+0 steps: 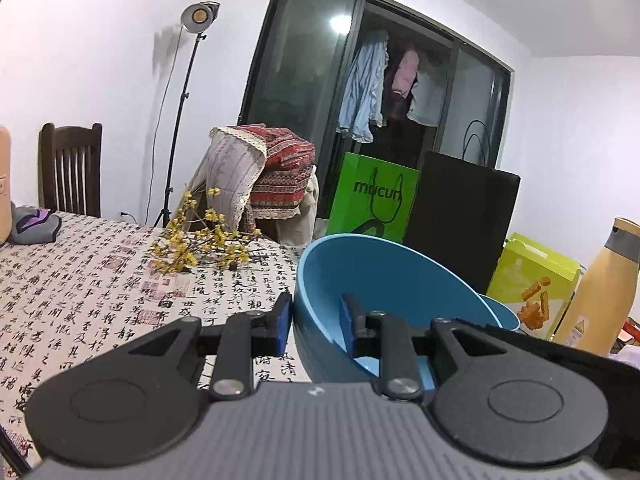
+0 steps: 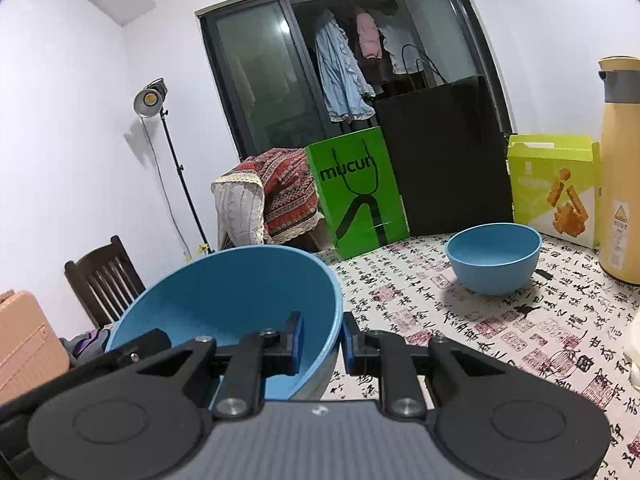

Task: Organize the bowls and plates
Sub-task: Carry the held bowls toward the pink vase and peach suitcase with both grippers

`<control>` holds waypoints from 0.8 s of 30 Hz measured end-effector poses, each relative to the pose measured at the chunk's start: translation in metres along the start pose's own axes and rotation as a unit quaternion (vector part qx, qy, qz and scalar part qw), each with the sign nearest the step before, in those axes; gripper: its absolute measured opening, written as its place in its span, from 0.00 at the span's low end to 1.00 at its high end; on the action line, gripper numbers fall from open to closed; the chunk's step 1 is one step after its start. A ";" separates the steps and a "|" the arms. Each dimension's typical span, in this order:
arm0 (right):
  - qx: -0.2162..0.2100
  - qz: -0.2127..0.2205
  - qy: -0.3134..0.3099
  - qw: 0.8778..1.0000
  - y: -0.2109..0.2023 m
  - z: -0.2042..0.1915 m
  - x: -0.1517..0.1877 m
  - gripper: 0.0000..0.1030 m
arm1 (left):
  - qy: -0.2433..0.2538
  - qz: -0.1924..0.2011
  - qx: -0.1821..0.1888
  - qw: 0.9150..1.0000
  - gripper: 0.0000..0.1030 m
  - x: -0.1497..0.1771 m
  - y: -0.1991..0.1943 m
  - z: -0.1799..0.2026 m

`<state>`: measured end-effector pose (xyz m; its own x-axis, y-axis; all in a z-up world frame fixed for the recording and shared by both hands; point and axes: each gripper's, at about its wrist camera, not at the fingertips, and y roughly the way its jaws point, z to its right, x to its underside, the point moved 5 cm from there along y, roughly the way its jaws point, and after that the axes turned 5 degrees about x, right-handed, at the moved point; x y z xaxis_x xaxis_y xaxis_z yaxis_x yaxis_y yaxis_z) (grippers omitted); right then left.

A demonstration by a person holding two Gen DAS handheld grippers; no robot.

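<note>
A: While both tools point slightly downward over the desk (image 2: 460, 312), what does each one hold?

B: The left tool (image 1: 316, 322) is clenched on the rim of the large blue bowl (image 1: 384, 276), one blue pad outside the wall and the other inside. The right tool (image 2: 322, 342) grips the same large blue bowl on its opposite rim, again with a pad on either side of the wall.

A: So the bowl hangs between them?

B: Yes, tilted, its opening facing the cameras. In the right wrist view it fills the area from 9 to 7 o'clock, and the left tool's black body shows at about 8 o'clock.

A: Any other dish?

B: A smaller blue bowl (image 2: 494, 258) stands upright on the desk at about 2 o'clock in the right wrist view, well apart from the held one. Behind it stand a green bag (image 2: 360, 196), a black bag (image 2: 444, 164), a snack box (image 2: 556, 192) and a yellow bottle (image 2: 622, 168).

A: And on the left?

B: Yellow flowers (image 1: 200, 248) lie on the desk at about 10 o'clock in the left wrist view.
</note>
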<state>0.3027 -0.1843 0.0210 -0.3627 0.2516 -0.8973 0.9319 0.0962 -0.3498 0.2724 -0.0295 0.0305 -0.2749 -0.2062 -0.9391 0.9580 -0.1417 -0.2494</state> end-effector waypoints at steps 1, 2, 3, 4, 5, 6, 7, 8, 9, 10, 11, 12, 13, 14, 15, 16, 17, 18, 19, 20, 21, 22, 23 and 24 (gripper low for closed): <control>-0.002 -0.001 0.000 1.000 0.000 -0.001 0.001 0.19 | 0.000 0.001 -0.001 1.000 0.25 0.000 -0.001 -0.001; -0.003 -0.001 -0.001 1.000 -0.001 -0.003 0.001 0.19 | 0.000 0.002 -0.003 1.000 0.25 0.000 -0.002 -0.003; -0.005 -0.002 -0.002 1.000 -0.001 -0.004 0.002 0.19 | 0.000 0.004 -0.005 1.000 0.25 0.000 -0.004 -0.004; -0.006 -0.002 -0.003 1.000 -0.002 -0.005 0.002 0.19 | 0.001 0.004 -0.006 1.000 0.25 0.001 -0.006 -0.004; -0.007 -0.001 -0.004 1.000 -0.002 -0.007 0.003 0.19 | 0.002 0.005 -0.008 1.000 0.25 0.000 -0.007 -0.004; -0.009 -0.002 -0.006 1.000 -0.003 -0.008 0.004 0.19 | 0.002 0.006 -0.010 1.000 0.25 0.001 -0.009 -0.005; -0.010 -0.002 -0.006 1.000 -0.003 -0.009 0.004 0.19 | 0.002 0.006 -0.012 1.000 0.25 0.001 -0.010 -0.007; -0.012 -0.003 -0.006 1.000 -0.003 -0.010 0.005 0.19 | 0.001 0.006 -0.012 1.000 0.25 0.002 -0.010 -0.007; -0.012 -0.004 -0.006 1.000 -0.003 -0.011 0.006 0.19 | 0.001 0.006 -0.014 1.000 0.25 0.002 -0.012 -0.009; -0.013 -0.005 -0.007 1.000 -0.004 -0.012 0.007 0.19 | 0.000 0.005 -0.016 1.000 0.25 0.003 -0.013 -0.010; -0.015 -0.006 -0.007 1.000 -0.004 -0.013 0.008 0.19 | 0.000 0.005 -0.017 1.000 0.25 0.004 -0.014 -0.010; -0.017 -0.007 -0.007 1.000 -0.005 -0.014 0.009 0.19 | 0.000 0.004 -0.019 1.000 0.25 0.004 -0.015 -0.011; -0.018 -0.007 -0.007 1.000 -0.005 -0.015 0.010 0.19 | 0.001 0.004 -0.021 1.000 0.25 0.005 -0.016 -0.012; -0.019 -0.008 -0.007 1.000 -0.006 -0.016 0.011 0.19 | 0.003 0.004 -0.024 1.000 0.25 0.005 -0.017 -0.012; -0.021 -0.008 -0.006 1.000 -0.007 -0.017 0.011 0.19 | 0.005 0.005 -0.026 1.000 0.25 0.005 -0.018 -0.013; -0.022 -0.008 -0.006 1.000 -0.008 -0.018 0.012 0.19 | 0.006 0.005 -0.027 1.000 0.25 0.006 -0.019 -0.013; -0.024 -0.007 -0.006 1.000 -0.009 -0.020 0.012 0.19 | 0.005 0.005 -0.027 1.000 0.25 0.006 -0.020 -0.015; -0.025 -0.006 -0.006 1.000 -0.011 -0.021 0.013 0.19 | 0.003 0.005 -0.027 1.000 0.25 0.006 -0.022 -0.016; -0.026 -0.005 -0.007 1.000 -0.012 -0.022 0.013 0.19 | 0.001 0.006 -0.028 1.000 0.25 0.007 -0.023 -0.018; -0.026 -0.004 -0.009 1.000 -0.013 -0.024 0.013 0.19 | 0.000 0.006 -0.029 1.000 0.25 0.007 -0.025 -0.019; -0.026 -0.004 -0.011 1.000 -0.014 -0.026 0.014 0.19 | -0.001 0.007 -0.030 1.000 0.25 0.008 -0.027 -0.020; -0.027 -0.004 -0.013 1.000 -0.015 -0.027 0.015 0.19 | -0.001 0.008 -0.031 0.999 0.25 0.007 -0.029 -0.020; -0.027 -0.004 -0.014 1.000 -0.016 -0.029 0.016 0.19 | -0.001 0.010 -0.031 0.999 0.25 0.007 -0.030 -0.020; -0.028 -0.004 -0.016 0.999 -0.017 -0.030 0.016 0.19 | -0.001 0.011 -0.031 0.999 0.25 0.006 -0.032 -0.020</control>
<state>0.2806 -0.1532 0.0207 -0.3689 0.2200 -0.9031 0.9274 0.1519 -0.3419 0.2420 -0.0073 0.0280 -0.2533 -0.2099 -0.9443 0.9671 -0.0772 -0.2423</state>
